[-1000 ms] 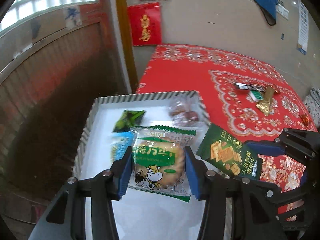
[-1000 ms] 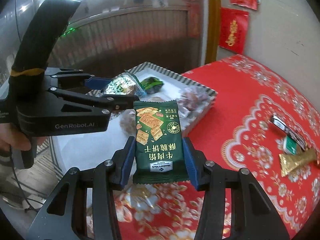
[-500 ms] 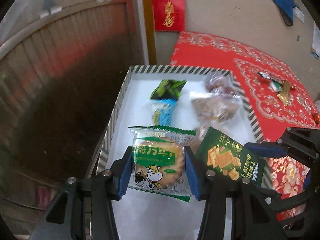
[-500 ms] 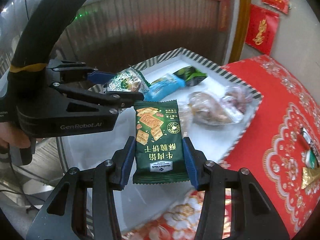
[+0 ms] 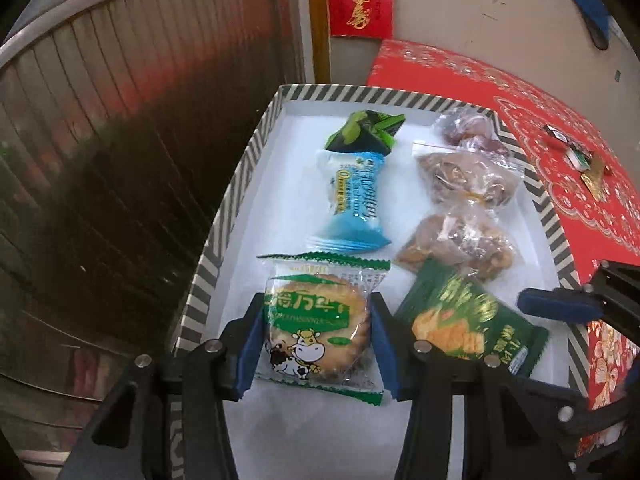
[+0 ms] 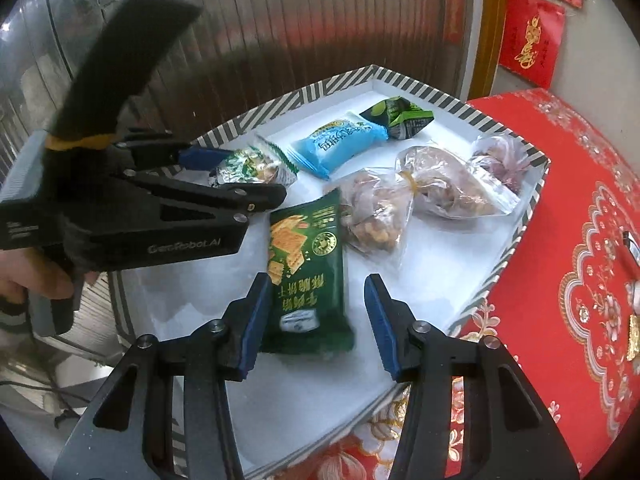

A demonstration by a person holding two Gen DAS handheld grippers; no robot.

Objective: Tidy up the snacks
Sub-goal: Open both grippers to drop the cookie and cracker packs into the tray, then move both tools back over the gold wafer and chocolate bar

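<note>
Both tools over the striped tray, snacks going in.

My left tool (image 5: 316, 340) is opening w/ the round cow-print biscuit pack (image 5: 314, 330) between its pads, over the tray's (image 5: 236, 184) white floor. My right tool (image 6: 314, 320) is released; the dark green cracker pack (image 6: 306, 276) lies blurred betw. its pads, right pad clear of it. Already in the tray: blue pack (image 5: 354, 202), green pouch (image 5: 362, 132), clear nut bags (image 5: 460, 240). Tray sits beside the red cloth on the surface (image 6: 580, 240).
</note>
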